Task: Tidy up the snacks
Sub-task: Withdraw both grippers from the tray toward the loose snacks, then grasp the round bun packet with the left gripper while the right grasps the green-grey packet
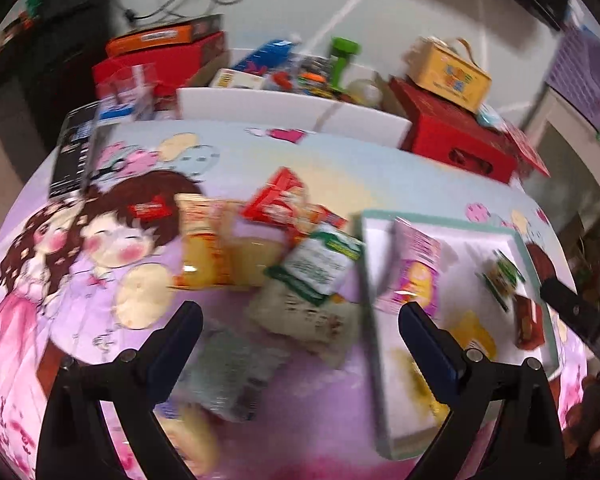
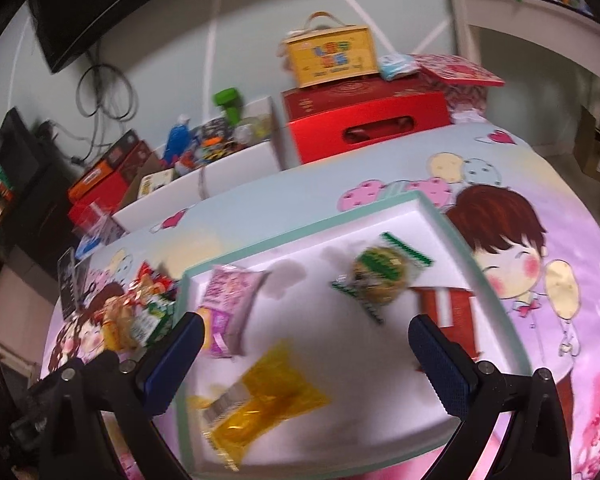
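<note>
Broadly, the cartoon-printed tablecloth is carrying everything: a white tray with a pale green rim is sitting on the right, and a loose heap of snack packets is lying just beside its left edge.

Inside the tray, a yellow packet, a pink packet, a red packet and a green-striped round biscuit packet are already lying apart from one another, so sorting looks partly done, with most of the pile outside waiting.

The left gripper is hovering over the heap with its jaws spread wide and nothing between them; a green-and-white packet and a pale packet are lying nearest its fingers. The right gripper is hanging above the tray, equally wide open and empty.

Both views are blurring, so exact packet edges are hard to judge. For a clean pick, the left gripper is probably best taking the topmost packet across its narrow width, pinching a sealed edge rather than the puffy middle, and lifting clear of overlapping neighbours before crossing the rim. Dropping it into bare tray floor is keeping packets from stacking.
</note>
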Tool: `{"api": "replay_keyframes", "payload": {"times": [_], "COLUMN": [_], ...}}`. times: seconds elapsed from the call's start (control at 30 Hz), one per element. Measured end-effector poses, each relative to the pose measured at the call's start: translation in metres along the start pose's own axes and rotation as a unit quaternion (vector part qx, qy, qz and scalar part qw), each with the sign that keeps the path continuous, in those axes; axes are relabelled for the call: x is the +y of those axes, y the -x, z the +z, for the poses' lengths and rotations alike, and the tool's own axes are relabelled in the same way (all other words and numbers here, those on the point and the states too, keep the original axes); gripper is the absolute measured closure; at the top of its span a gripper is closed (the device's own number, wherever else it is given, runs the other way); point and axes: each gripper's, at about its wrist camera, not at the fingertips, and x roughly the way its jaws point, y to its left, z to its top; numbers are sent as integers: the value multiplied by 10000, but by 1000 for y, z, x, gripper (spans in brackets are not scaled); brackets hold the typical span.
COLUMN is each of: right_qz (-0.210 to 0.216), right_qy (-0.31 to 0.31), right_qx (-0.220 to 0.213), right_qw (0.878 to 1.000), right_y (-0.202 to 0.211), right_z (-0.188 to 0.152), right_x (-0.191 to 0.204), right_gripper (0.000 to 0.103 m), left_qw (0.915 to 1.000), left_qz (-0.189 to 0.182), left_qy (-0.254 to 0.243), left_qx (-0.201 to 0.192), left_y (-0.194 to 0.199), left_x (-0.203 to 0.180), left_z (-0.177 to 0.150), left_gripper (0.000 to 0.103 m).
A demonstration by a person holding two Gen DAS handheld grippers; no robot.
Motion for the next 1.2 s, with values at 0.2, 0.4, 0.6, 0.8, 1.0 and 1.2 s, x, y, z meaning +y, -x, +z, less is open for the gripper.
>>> {"api": "replay_keyframes", "payload": {"times": [0.2,0.4,0.6,0.8,1.0,1.2], "right_qz": [247,457,484,389,358,375], "right_qy": [329,747,1063,1152,1236,1376], "right_qx": [218,502,705,770,764,762], "right_qw": [9989,9949,9906,9896,9887,9868], "right_y": [-8,-16,-23,-27,-28,-30], "right_z": [-11,-30,-44,-49,-53,-57], "right_x": [38,79,102,109,116,128], "right_gripper": [0,0,0,0,2,3], "left_qw": [9973,9918,9892,9882,9874,9863], "left_qz": [428,510,520,481,513,553], "left_qy": [595,1139,1277,1280,1262,1245], "left_qx": [42,274,487,689,810,934], "left_y": [6,3,0,-5,-7,-12], "left_x": [46,80,91,90,88,89], "left_z": [-5,-23,-44,-59,-70,-77], "left_gripper": [5,5,5,5,6,6]}}
